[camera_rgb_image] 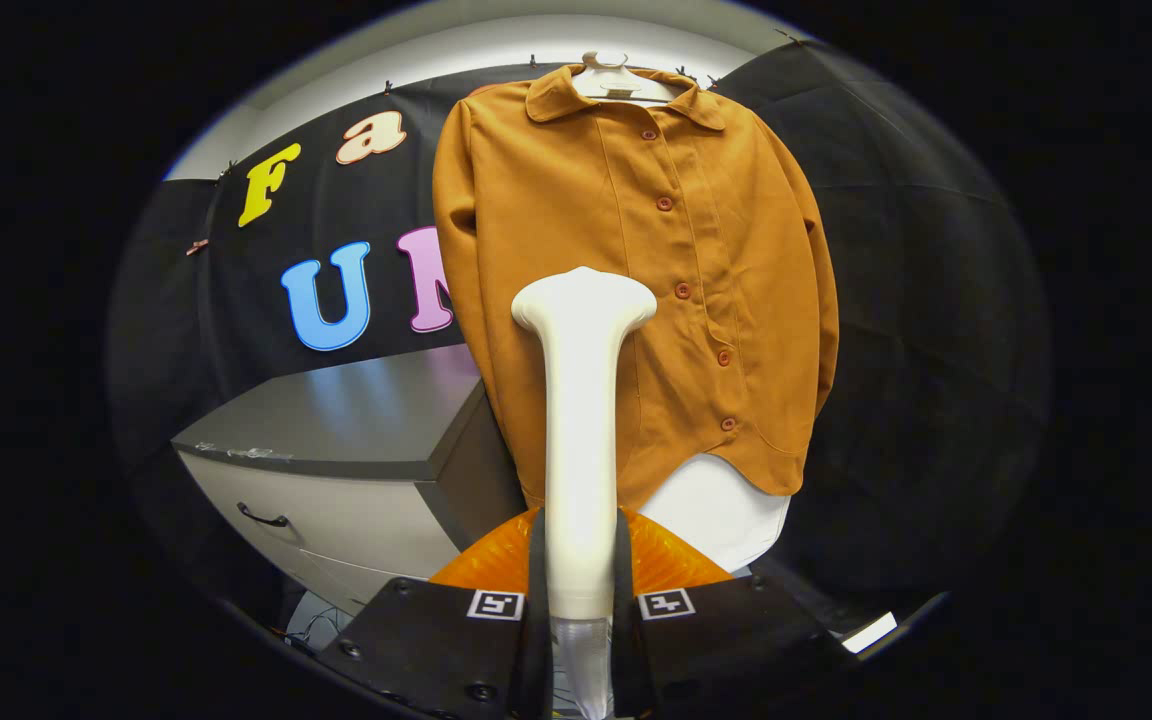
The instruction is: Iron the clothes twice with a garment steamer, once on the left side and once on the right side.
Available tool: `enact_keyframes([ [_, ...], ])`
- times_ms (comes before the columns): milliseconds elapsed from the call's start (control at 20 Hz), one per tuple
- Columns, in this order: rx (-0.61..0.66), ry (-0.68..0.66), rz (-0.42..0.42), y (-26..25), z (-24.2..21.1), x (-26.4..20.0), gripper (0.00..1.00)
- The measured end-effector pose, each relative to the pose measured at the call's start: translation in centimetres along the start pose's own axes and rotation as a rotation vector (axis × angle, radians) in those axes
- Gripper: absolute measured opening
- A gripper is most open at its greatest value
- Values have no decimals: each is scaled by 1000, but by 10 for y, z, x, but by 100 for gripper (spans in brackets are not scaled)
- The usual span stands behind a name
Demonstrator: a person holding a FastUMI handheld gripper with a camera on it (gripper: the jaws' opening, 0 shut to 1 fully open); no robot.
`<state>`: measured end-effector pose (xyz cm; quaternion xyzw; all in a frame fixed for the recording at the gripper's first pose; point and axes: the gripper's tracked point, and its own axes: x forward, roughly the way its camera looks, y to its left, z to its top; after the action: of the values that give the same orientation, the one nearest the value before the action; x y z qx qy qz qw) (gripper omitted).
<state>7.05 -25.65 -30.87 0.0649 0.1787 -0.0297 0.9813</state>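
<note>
Orange shirt (636, 280) hangs beyond the fingers (581, 600), which clamp the steamer (581, 420) handle.

Bright overhead light, sharp centre, fisheye-bent edges.

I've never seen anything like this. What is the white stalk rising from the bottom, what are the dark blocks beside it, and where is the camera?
The camera rides on a hand-held gripper and looks forward along its two fingers, the dark blocks with small square markers. A person carries it; there is no robot arm. Its wide lens bends everything round.

The white stalk is a garment steamer. Both fingers press on its handle, so it is held upright, with its broad head in front of the clothing.

Beyond it, an orange-brown buttoned shirt hangs on a white hanger against the booth's black cloth wall, with something white below its hem. Beside the shirt stands a grey cabinet with a drawer handle; its top holds only some small scraps.
</note>
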Motion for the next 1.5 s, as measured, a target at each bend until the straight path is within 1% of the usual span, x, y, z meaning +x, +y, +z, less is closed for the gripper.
enact_keyframes([
  [200, 3, -47, 5, -8, 26, -24, 27],
  [350, -1, -109, 4, -15, 59, -46, 27],
  [550, -4, -222, -4, -26, 119, -72, 27],
  [800, 3, -345, -21, -42, 192, -87, 27],
  [1000, 21, -396, -56, -71, 235, -76, 26],
  [1100, 22, -413, -74, -86, 247, -66, 26],
  [1200, 22, -405, -92, -101, 252, -48, 26],
  [1350, 22, -397, -96, -113, 252, -24, 26],
  [1500, 9, -413, -66, -115, 255, -3, 26],
])
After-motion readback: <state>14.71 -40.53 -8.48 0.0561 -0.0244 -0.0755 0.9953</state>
